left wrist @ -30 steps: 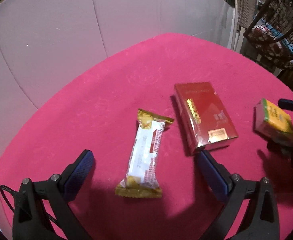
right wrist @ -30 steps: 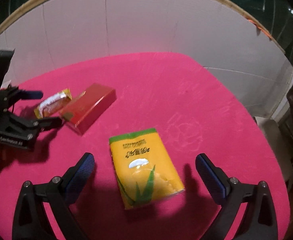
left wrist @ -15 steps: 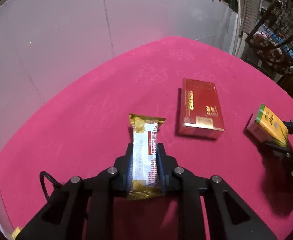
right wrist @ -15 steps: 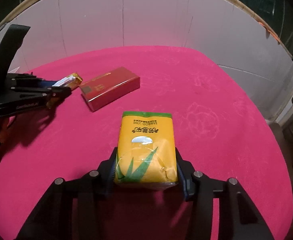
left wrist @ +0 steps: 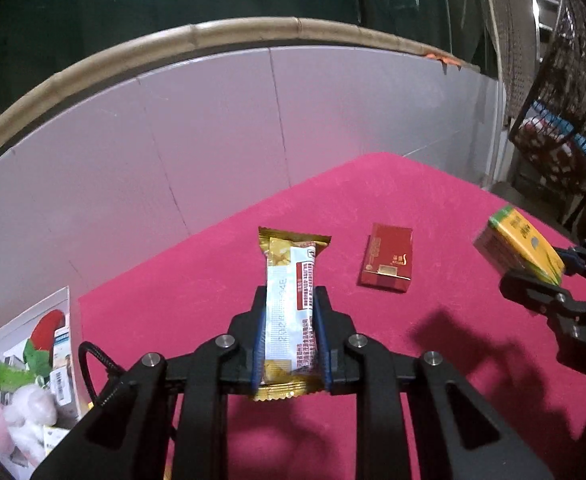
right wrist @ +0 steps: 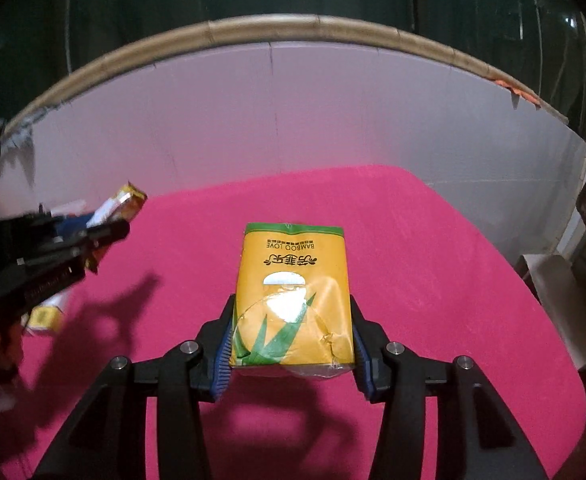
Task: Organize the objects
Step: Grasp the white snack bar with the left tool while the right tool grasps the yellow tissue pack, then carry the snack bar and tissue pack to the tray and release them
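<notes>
Two grippers, each loaded. Your left gripper (left wrist: 289,344) is clenched on the snack bar (left wrist: 291,312), a white-and-gold wrapper held lengthwise between the blue pads (left wrist: 257,350) at lower centre of the left wrist view, its far end sticking out past the fingertips and raised off the pink tablecloth (left wrist: 433,208). Your right gripper (right wrist: 291,344) is clamped on the yellow tissue pack (right wrist: 293,292), green-topped and printed "BAMBOO LOVE", at centre of the right wrist view, also clear of the cloth.

Item on the cloth: one red box (left wrist: 389,258), lying flat right of centre in the left view, well apart from both held items. In the right view, a blurred bit at the left edge below the other gripper may be this box; you cannot be sure from that frame.

Surroundings: a pale panel wall (left wrist: 233,120) curving behind the table; a wire basket (left wrist: 565,112) at upper right of the left view; a bin of soft toys and printed cards (left wrist: 29,392) at lower left, beside the table edge.
</notes>
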`<state>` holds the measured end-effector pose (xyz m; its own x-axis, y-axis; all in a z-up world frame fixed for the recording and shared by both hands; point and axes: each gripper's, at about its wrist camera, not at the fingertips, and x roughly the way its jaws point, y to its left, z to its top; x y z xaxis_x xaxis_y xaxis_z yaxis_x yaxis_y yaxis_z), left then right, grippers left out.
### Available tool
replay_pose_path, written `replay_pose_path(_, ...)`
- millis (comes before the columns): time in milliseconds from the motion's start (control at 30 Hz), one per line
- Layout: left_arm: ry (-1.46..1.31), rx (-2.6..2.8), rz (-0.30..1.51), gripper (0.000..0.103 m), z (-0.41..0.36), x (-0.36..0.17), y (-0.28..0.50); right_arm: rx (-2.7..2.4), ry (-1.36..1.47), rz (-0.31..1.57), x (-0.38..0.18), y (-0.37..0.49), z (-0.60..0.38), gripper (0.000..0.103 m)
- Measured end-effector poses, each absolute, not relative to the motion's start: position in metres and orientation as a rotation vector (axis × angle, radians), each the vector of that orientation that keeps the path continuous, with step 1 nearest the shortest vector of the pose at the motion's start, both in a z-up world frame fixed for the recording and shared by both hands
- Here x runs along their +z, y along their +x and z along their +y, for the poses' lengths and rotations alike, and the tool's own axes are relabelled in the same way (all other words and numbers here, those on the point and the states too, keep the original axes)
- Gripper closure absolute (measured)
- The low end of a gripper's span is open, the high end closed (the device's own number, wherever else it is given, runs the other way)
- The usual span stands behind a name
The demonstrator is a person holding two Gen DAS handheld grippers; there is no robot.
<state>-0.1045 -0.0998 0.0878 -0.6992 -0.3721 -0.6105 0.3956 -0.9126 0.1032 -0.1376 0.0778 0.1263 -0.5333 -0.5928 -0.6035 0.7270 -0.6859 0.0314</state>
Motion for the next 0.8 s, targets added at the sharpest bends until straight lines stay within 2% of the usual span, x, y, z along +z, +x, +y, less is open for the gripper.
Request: replay_pose_path(800,0.734,-2.479,0.120,0.083,-0.143,0.128,0.000,-2.050,0.604,0.348,0.165,-0.080,-0.035,0.051)
